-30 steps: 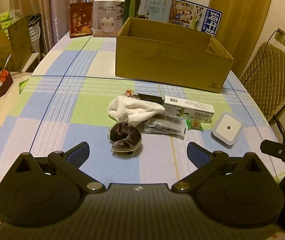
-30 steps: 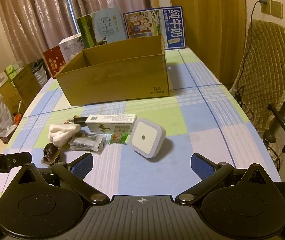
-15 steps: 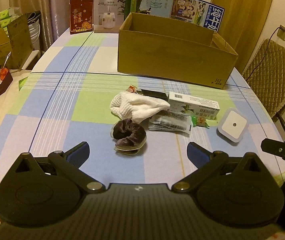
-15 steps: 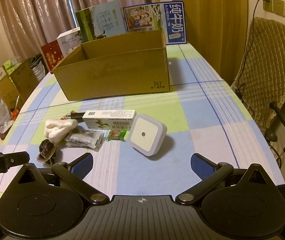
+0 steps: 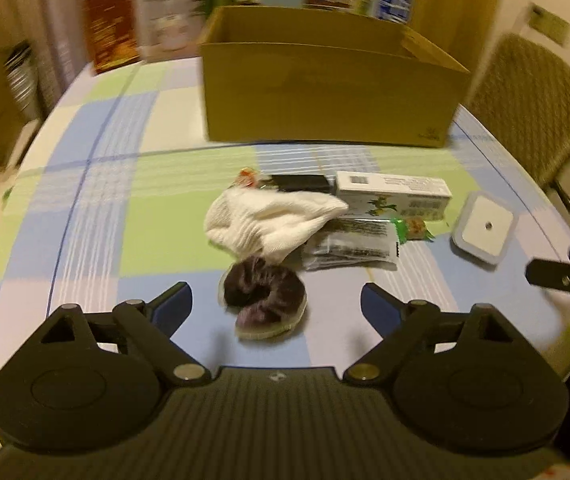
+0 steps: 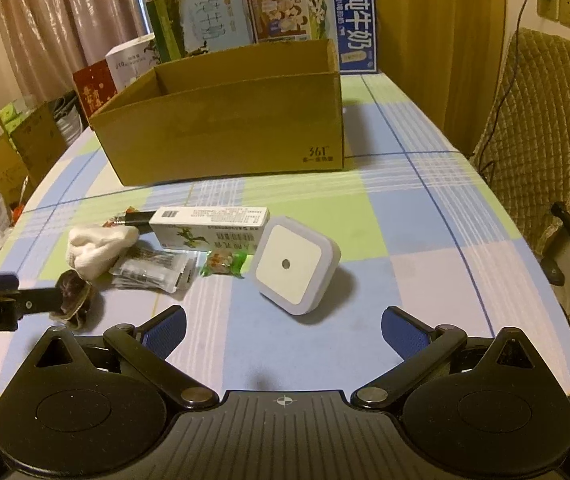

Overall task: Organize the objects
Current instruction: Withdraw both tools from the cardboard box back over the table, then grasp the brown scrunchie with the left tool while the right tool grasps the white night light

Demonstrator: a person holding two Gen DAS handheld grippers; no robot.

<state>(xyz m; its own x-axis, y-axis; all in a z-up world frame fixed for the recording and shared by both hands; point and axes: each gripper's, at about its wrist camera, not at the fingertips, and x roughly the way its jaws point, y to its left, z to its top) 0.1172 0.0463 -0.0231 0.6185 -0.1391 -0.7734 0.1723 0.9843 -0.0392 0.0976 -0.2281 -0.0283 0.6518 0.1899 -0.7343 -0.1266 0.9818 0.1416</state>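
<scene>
Both grippers, left [image 5: 276,300] and right [image 6: 283,322], hover jaws wide before the box [image 6: 225,120], lined up on scrunchie [image 5: 263,298] and night-light [image 6: 295,266], presumably to box them.

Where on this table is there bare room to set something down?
Bare cloth lies right of the night light up to the table edge, and left of the white cloth. It is crowded from the dark scrunchie across to the night light, before the cardboard box.

The left gripper [image 5: 276,302] fills the lower part of its own view, jaws spread wide and holding nothing. The right gripper [image 6: 283,326] sits likewise low in its view, jaws wide apart and empty, both pointing forward.
</scene>
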